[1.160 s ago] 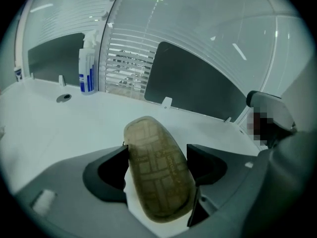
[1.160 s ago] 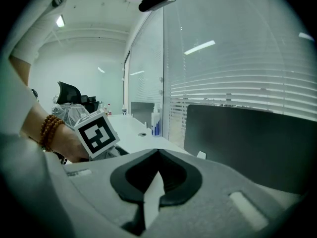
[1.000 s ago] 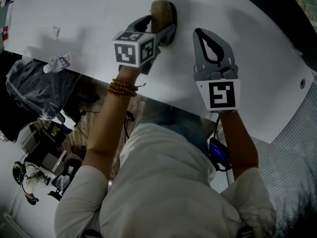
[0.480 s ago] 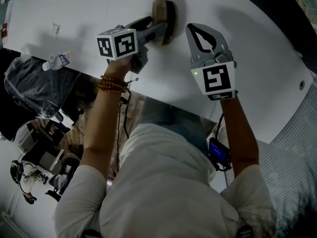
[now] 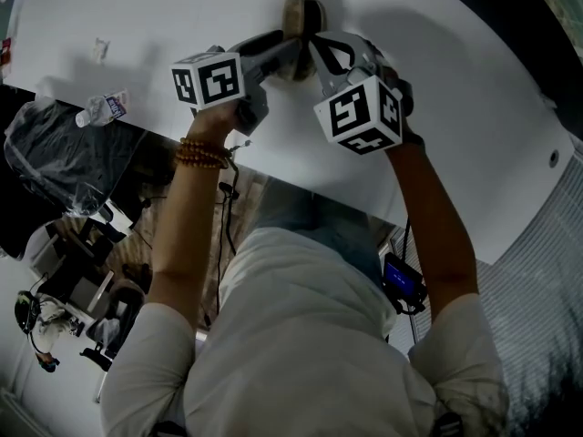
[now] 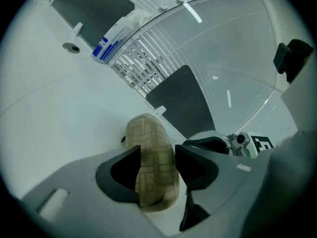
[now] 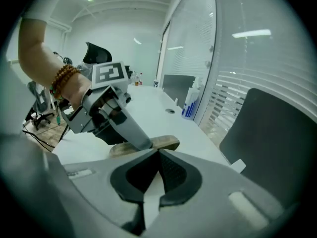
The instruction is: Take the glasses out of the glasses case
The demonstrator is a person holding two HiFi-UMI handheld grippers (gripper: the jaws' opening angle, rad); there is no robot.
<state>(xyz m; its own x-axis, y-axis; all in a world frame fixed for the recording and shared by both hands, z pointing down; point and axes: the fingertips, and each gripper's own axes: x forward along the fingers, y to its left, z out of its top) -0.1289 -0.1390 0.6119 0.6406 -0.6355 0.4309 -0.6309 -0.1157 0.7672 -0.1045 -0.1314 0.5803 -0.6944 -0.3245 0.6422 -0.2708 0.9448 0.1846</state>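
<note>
A tan woven-pattern glasses case [image 5: 301, 14] lies closed on the white table [image 5: 182, 25], near its far side. My left gripper [image 5: 293, 44] reaches it from the left. The case [image 6: 153, 167] fills the gap between the closing jaws, and both pads touch its sides. My right gripper [image 5: 319, 45] is shut and empty, its tips just right of the case and close to the left gripper. In the right gripper view the joined tips [image 7: 158, 155] point at the case's end [image 7: 167, 143], beside the left gripper [image 7: 142, 142].
A spray bottle [image 6: 111, 36] and a round cable hole [image 6: 72, 47] are farther along the table. A dark chair back [image 6: 181, 100] stands before a glass wall with blinds. A plastic bottle [image 5: 105, 114] lies below the table's near edge.
The right gripper has swung left and down to the case and rolled. The left gripper has rolled, and its jaws have narrowed onto the case.
</note>
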